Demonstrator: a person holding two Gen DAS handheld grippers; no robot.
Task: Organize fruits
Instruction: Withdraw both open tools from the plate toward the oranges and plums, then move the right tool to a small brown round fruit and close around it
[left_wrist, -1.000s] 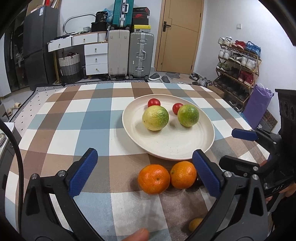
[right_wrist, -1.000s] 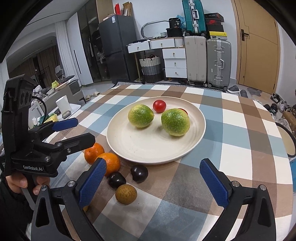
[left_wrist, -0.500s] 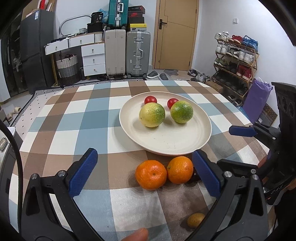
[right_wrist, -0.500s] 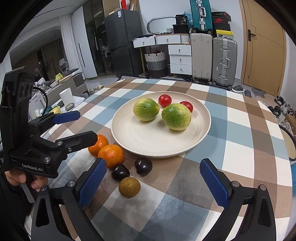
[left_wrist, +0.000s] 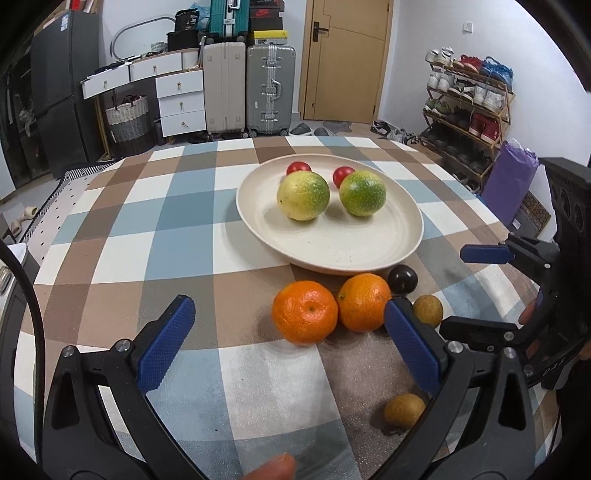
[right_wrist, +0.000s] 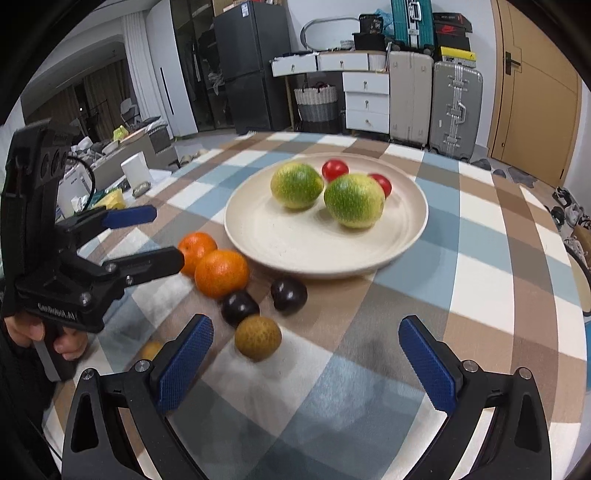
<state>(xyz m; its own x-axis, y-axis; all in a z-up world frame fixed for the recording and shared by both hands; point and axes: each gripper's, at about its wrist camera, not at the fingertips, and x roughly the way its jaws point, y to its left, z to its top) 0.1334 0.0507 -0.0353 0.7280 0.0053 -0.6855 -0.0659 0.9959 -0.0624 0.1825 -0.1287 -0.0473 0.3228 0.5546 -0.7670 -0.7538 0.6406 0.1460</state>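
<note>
A cream plate (left_wrist: 369, 251) (right_wrist: 295, 251) holds two green-yellow citrus fruits (left_wrist: 303, 195) (right_wrist: 354, 200) and two small red tomatoes (left_wrist: 298, 168) (right_wrist: 334, 169). In front of the plate on the checked cloth lie two oranges (left_wrist: 305, 312) (right_wrist: 221, 273), two dark plums (right_wrist: 289, 294), and brown longans (left_wrist: 404, 410) (right_wrist: 258, 337). My left gripper (left_wrist: 291, 343) is open and empty, just short of the oranges. My right gripper (right_wrist: 304, 360) is open and empty, close behind a longan.
The round table (left_wrist: 147, 229) has a checked cloth. Suitcases (left_wrist: 271, 88), drawers (left_wrist: 181, 99) and a door stand behind it. A shoe rack (left_wrist: 465, 107) is at the right. A white cup (right_wrist: 136, 170) and clutter sit on a low table at the left.
Both grippers have drawn back and down a little from the plate; the oranges and small fruits now sit closer between the fingers. Both stay open and empty.
</note>
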